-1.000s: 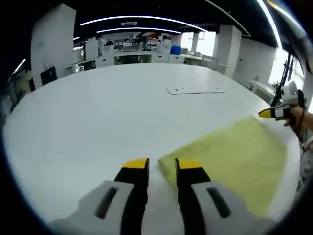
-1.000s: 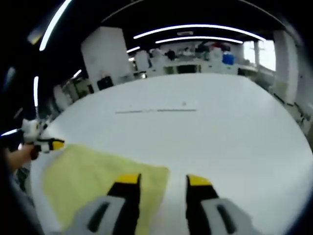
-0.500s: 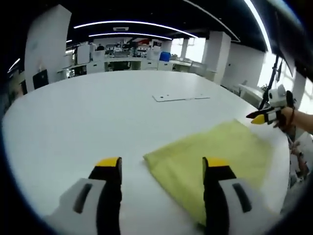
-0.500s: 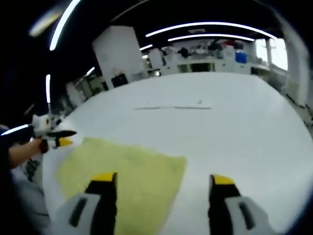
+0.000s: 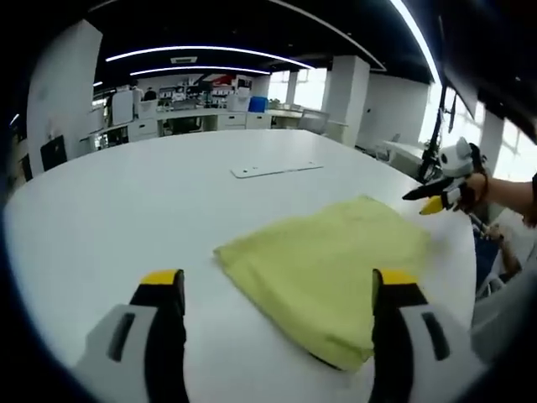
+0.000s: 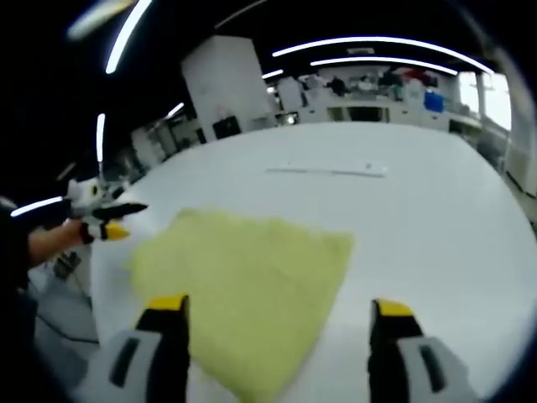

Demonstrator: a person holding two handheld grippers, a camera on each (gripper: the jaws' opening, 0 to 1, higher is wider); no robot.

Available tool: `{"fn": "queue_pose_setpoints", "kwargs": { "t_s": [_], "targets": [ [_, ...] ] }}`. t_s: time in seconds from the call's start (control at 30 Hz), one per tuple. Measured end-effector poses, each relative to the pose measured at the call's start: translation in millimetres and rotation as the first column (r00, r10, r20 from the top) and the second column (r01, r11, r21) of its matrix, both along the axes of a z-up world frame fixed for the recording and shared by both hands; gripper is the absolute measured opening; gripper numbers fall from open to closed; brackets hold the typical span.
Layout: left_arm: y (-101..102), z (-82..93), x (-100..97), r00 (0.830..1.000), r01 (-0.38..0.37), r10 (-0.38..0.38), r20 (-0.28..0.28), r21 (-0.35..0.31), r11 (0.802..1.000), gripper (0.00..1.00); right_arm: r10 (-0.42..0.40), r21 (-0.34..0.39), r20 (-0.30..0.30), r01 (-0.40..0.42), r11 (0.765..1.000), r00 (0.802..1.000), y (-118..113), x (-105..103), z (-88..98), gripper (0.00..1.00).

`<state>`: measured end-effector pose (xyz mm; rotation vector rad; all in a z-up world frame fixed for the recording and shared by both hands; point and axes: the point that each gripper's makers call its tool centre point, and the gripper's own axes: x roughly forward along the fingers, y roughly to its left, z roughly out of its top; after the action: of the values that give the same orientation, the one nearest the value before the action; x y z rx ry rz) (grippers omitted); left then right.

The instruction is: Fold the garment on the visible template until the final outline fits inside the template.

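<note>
Yellow garment point(image 5: 331, 264) lies folded on white table point(image 5: 126, 201).

A plain pale yellow garment point(image 5: 327, 260) lies on a white table point(image 5: 126, 201).

1. No text, label, brand, number or sign is readable in the left gripper view or the right gripper view.
2. The folded yellow cloth garment point(image 5: 327, 260) carries no visible print or tag.
3. The flat white rectangular template sheet point(image 5: 277, 169) on the white round worktop point(image 5: 126, 201) shows only small dark dots, too small to read as characters.
4. Far-off shelving and equipment at the back of the room are too blurred to tell any lettering.
</note>
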<state>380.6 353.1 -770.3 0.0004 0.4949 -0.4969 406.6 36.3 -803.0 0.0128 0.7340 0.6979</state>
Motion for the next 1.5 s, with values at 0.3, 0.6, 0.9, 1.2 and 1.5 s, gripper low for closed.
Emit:
{"fn": "queue_pose_setpoints", "kwargs": {
  "t_s": [0.3,0.6,0.9,1.2,1.5],
  "targets": [
    [-20,-0.1,-36.4,0.996,0.090,-0.090,0.014,0.036,0.995,0.98,0.030,-0.008,-0.003,-0.030,1.000,1.000,1,-40,0.5,0.85],
    [-30,-6.1,-69.6,0.993,0.117,-0.117,0.006,0.048,0.992,0.81,0.056,-0.018,0.023,-0.056,0.998,0.998,3,-65,0.2,0.79],
    [-33,-21.8,-88.5,0.994,0.113,-0.113,-0.008,0.086,0.990,0.51,0.048,-0.021,0.061,-0.047,0.999,0.997,1,-76,-3.9,0.62],
    [-21,-30.0,-89.5,0.999,-0.007,0.007,-0.047,0.008,1.000,0.28,0.015,-0.042,0.070,-0.012,0.999,0.997,-10,-83,-15.5,0.40],
    [-28,-38.4,-98.7,0.997,-0.012,0.012,-0.075,-0.005,1.000,0.15,-0.061,-0.015,0.046,0.062,0.998,0.997,-16,-85,-28.4,0.20]
  ]
}}
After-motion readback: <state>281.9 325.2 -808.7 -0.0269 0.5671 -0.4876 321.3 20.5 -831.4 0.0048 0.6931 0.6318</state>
